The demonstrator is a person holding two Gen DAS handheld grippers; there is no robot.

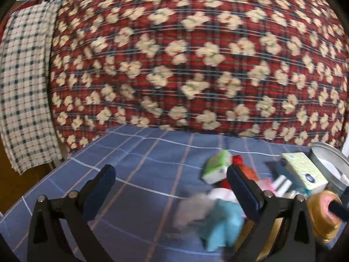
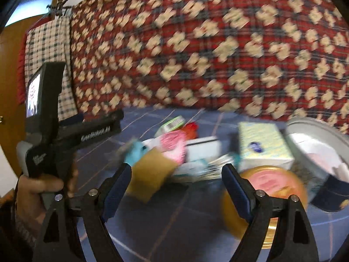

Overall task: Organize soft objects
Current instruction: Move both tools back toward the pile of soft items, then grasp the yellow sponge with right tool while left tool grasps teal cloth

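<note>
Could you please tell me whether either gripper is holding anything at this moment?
Nothing is held: the left gripper and right gripper both stand open and empty.

Tissue box (image 2: 265,147) stands left of what seems a tin (image 2: 314,139).

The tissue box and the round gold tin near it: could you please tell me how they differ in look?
The tissue box is a rectangular carton, pale yellow-green with a small blue oval mark; the gold tin is round and low with a pink top. The tissue box stands taller and farther back, while the gold tin lies flat in front of it. Both rest on the blue checked cloth, among the clutter.
</note>
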